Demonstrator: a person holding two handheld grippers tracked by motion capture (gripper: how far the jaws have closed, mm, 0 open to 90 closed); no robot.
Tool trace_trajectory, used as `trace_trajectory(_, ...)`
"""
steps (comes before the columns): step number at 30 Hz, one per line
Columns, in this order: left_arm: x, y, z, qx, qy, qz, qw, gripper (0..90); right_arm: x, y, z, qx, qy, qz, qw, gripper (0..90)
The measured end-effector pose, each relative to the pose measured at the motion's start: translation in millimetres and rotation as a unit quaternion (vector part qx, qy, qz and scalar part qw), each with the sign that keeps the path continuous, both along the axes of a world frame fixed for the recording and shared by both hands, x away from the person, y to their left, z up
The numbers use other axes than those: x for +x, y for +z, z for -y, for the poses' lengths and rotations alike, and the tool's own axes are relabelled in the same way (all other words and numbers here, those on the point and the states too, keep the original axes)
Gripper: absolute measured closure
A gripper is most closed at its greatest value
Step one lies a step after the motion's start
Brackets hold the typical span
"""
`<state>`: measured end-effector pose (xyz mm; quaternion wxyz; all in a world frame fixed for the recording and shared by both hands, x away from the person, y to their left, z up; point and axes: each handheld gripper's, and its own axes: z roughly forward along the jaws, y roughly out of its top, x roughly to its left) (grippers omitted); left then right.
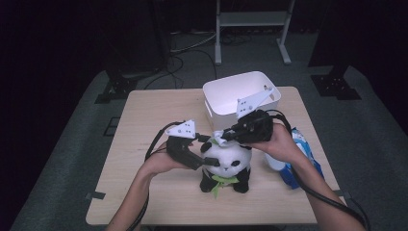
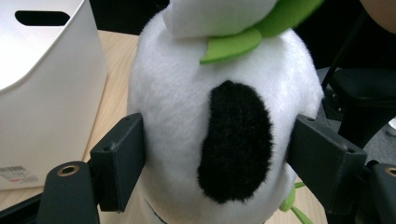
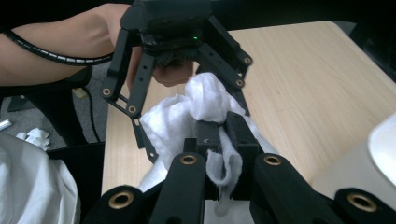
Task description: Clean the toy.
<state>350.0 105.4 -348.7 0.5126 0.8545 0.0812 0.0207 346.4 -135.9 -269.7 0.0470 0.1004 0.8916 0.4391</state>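
Two grippers meet at the panda plush [image 1: 226, 166], which stands lower centre in the high view, on the wooden table [image 1: 144, 125].

Starting at the left of the high view, your left gripper [image 1: 204, 156] reaches the panda's head from the left. In the left gripper view, its jaws are spread wide and pressed against both sides of the white head [image 2: 219, 126], with the black eye patch [image 2: 236, 140] centred between them. A green felt leaf [image 2: 233, 46] sits at the upper centre of that view.

Moving right in the high view, your right gripper [image 1: 226, 136] comes in from the upper right, just above the panda's head. In the right gripper view, its jaws are pressed together, pinching a white cloth [image 3: 205, 100]; a strip of the cloth hangs down between them at lower centre. Your left gripper [image 3: 180, 37] appears beyond it at the top of that view.

Behind the panda, upper centre in the high view, stands a white bin [image 1: 240, 91]. A label [image 2: 17, 174] shows on the bin's wall at the lower left of the left gripper view; its print is too small to read.

At the right edge of the table lies a blue and white packet [image 1: 300, 159]; its writing cannot be read.
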Motion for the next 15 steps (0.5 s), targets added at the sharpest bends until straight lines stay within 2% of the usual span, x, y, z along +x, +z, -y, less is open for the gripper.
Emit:
trace_trajectory(3, 0.1, 1.6, 3.4, 0.005, -0.001, 0.004, 1.0, 22.0, -0.8, -0.7, 12.5, 0.002, -0.012, 0.003, 0.9999, 84.9)
trace_trajectory(11, 1.0, 3.1, 5.9, 0.008, -0.002, 0.001, 1.0, 21.9, -0.9, -10.4, 49.3, 0.009, -0.052, -0.009, 0.9985, 84.7)
trace_trajectory(15, 2.0, 3.6, 6.9, 0.01, -0.003, 0.001, 0.9999, 21.7, 0.6, -13.5, 54.0, 0.018, -0.054, -0.017, 0.9982, 84.7)
